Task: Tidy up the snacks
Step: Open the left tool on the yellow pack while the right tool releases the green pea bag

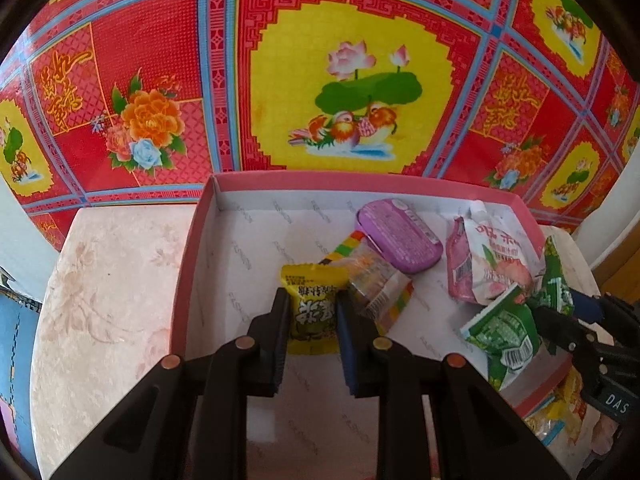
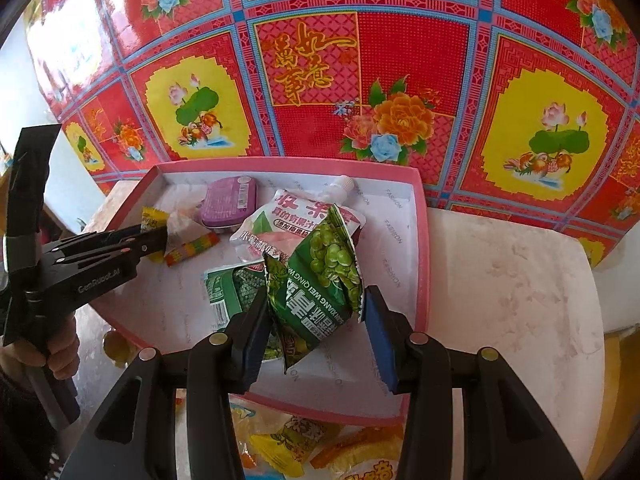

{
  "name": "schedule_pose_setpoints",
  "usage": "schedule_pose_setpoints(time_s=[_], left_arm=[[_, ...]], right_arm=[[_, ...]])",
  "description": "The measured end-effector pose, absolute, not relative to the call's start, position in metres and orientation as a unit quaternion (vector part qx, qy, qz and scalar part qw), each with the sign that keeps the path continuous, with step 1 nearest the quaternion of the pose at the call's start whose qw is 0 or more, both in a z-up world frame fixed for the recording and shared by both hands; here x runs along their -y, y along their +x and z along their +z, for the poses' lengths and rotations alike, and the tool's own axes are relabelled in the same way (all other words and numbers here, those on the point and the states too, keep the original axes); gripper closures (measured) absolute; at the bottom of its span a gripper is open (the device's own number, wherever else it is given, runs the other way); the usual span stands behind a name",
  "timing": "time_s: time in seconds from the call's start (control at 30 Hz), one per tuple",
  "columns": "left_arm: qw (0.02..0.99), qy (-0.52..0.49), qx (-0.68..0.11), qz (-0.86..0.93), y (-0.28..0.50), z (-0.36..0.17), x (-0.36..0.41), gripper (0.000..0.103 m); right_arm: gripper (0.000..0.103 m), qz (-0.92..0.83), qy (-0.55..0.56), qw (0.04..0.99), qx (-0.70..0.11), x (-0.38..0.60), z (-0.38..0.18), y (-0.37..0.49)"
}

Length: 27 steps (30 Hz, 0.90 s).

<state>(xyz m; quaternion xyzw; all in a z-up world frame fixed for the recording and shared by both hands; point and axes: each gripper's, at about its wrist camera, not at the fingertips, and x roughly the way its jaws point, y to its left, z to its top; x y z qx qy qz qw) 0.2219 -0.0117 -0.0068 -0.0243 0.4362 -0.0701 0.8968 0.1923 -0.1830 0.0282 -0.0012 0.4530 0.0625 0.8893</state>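
Snack packets held over pink box [image 1: 188, 264].
Left tool [image 1: 312, 304] is clamped on yellow packet [image 1: 310, 300]; right tool [image 2: 316, 312] is clamped on green pea packet [image 2: 320, 280].

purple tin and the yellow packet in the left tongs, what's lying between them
A clear candy packet with rainbow-striped edges lies between the purple tin and the yellow packet held by the left tongs. The left wrist view shows it best.

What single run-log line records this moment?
left tongs: grip yellow packet | right tongs: grip green pea bag | both over pink box
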Motion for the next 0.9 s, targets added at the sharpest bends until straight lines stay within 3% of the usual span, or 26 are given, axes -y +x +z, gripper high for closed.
schedule_pose_setpoints(time_s=[0.2,0.27,0.47,0.57,0.9], left_arm=[[0.896,-0.023,-0.438,-0.068,0.230,-0.007,0.013,0.078],[0.895,-0.020,-0.440,-0.067,0.235,-0.006,0.011,0.069],[0.896,-0.017,-0.438,-0.074,0.239,0.002,0.025,0.057],[0.897,-0.017,-0.435,-0.078,0.240,0.009,0.028,0.054],[0.903,-0.020,-0.420,-0.090,0.215,0.027,0.039,0.050]], right_arm=[[0.056,0.059,0.006,0.889,-0.454,0.184,0.027,0.194],[0.056,0.059,0.007,0.889,-0.454,0.184,0.026,0.195],[0.050,0.056,-0.001,0.892,-0.448,0.184,0.028,0.194],[0.044,0.059,-0.005,0.896,-0.440,0.184,0.033,0.191],[0.044,0.059,0.005,0.903,-0.426,0.188,0.046,0.178]])
